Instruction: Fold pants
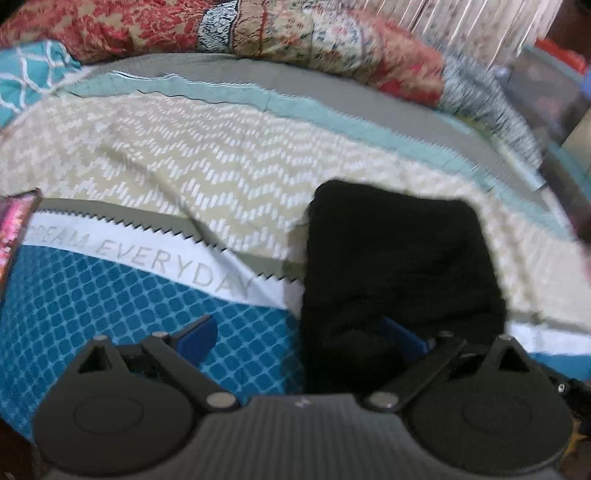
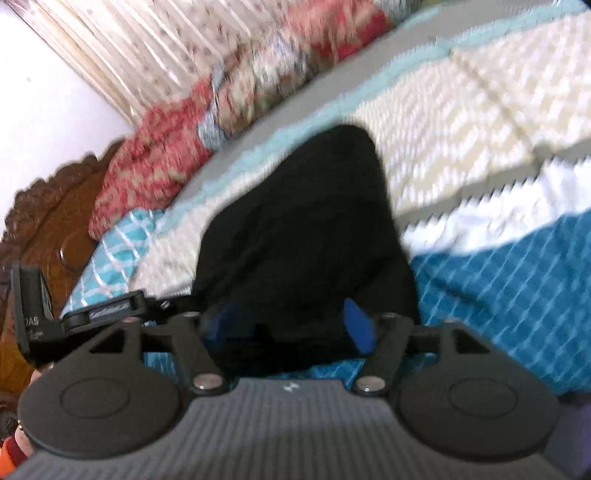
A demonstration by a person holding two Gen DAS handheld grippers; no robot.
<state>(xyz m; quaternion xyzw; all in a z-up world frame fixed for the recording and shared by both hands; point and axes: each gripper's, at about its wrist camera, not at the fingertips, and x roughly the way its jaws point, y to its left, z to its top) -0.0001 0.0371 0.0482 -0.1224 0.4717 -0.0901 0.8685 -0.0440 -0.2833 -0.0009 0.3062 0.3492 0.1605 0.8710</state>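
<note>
**Black pants, compact bundle on bedspread: fold nearly done**

Left wrist view: the left gripper (image 1: 299, 334) is being held with fingers spread wide; the right finger is lying against the near edge of the black pants (image 1: 399, 266), nothing being pinched. The bedspread (image 1: 147, 295) is being shown beneath, the pillows (image 1: 258, 33) far behind.

Right wrist view: the right gripper (image 2: 291, 319) is being held spread, straddling the near edge of the pants (image 2: 303, 229).

Judged step: the final fold is being released or smoothed. A last flattening or withdrawal is being called for next.

Black pants (image 1: 399, 266), folded into compact thick bundle, lying flat on patterned bedspread (image 1: 184, 173).
</note>
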